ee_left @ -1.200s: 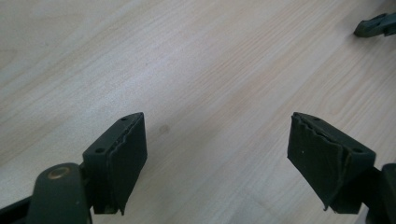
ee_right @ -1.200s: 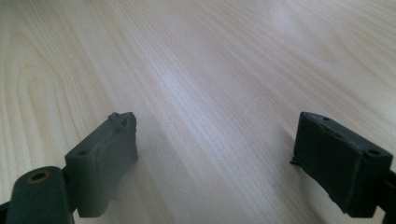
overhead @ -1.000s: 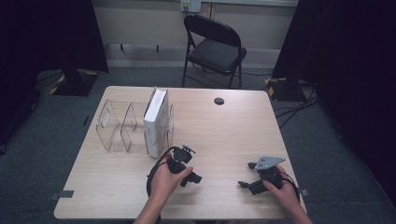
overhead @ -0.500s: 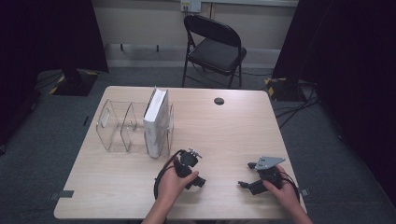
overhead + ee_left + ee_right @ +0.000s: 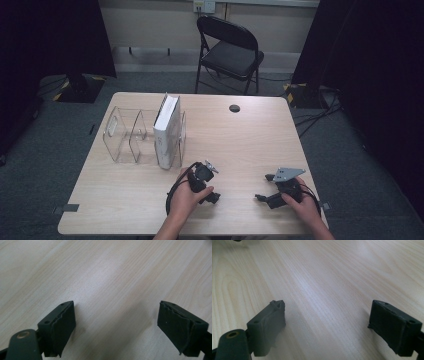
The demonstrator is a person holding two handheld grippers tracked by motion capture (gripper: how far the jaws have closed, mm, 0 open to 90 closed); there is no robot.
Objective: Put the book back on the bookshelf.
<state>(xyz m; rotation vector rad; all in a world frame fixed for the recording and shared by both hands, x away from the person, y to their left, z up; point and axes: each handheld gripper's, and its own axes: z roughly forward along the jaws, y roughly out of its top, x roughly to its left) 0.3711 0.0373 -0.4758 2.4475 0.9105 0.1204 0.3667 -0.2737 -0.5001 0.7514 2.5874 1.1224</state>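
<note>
Our left gripper (image 5: pixel 212 196) has just drawn back from the white book (image 5: pixel 167 131) in the clear organizer (image 5: pixel 120 135) — jaws opening wide, empty. The book stands filed. Our right gripper (image 5: pixel 264 196) rests open, holding nothing — we judge the placing done.

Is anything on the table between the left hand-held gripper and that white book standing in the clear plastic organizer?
Nothing visible. Bare light wooden table lies between the left hand-held gripper and the white book in the clear plastic organizer. Its jaws, just opening, hold nothing.
</note>
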